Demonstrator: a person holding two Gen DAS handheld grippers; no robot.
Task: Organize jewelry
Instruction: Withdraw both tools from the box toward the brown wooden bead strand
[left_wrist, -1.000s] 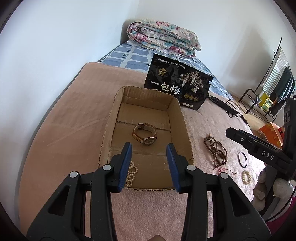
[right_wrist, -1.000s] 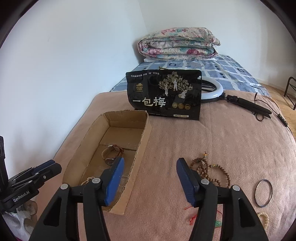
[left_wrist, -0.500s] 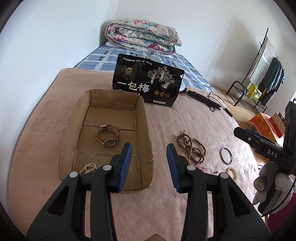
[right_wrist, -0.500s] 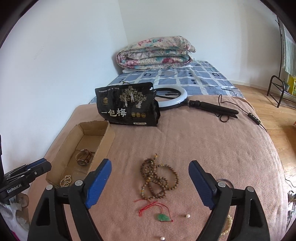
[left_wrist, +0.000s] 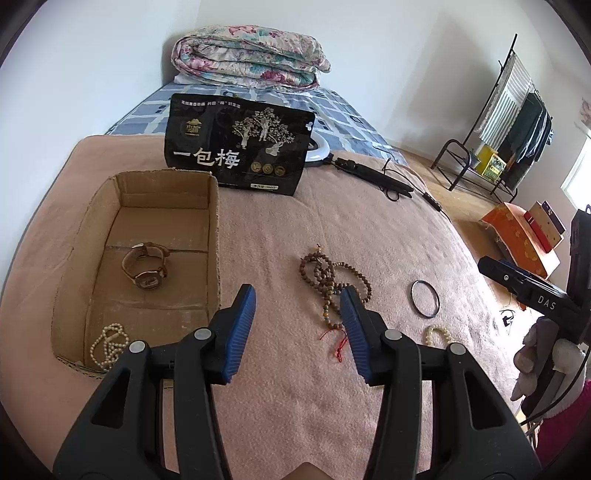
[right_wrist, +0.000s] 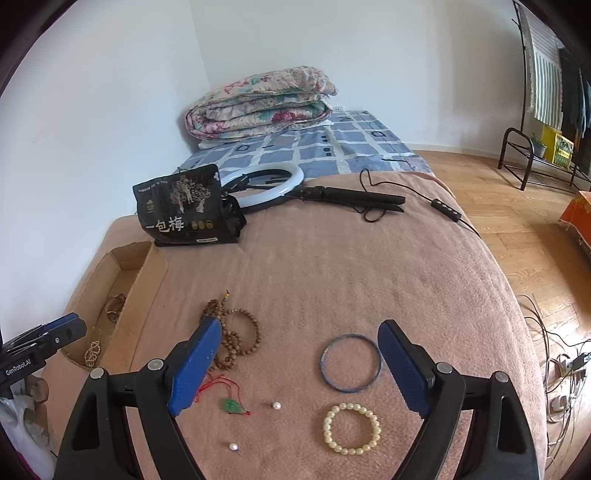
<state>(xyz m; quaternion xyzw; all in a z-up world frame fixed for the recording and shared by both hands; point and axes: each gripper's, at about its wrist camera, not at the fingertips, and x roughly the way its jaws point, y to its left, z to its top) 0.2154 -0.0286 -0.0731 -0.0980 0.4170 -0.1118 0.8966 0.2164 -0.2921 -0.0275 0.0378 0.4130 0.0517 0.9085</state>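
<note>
Left wrist view: black pouch printed "一包梅", one. Cardboard box, one, holding one wristwatch and one pearl strand. On the pink blanket: one wooden bead string, one dark bangle. Left gripper half open, jaws just widened, nothing between them. Right tool lettered "DAS".

Right wrist view: right gripper spread wide, empty, above one blue bangle, one cream bead bracelet, two loose pearls, one green pendant. Left tool lettered "GenRobot.AI".
</note>
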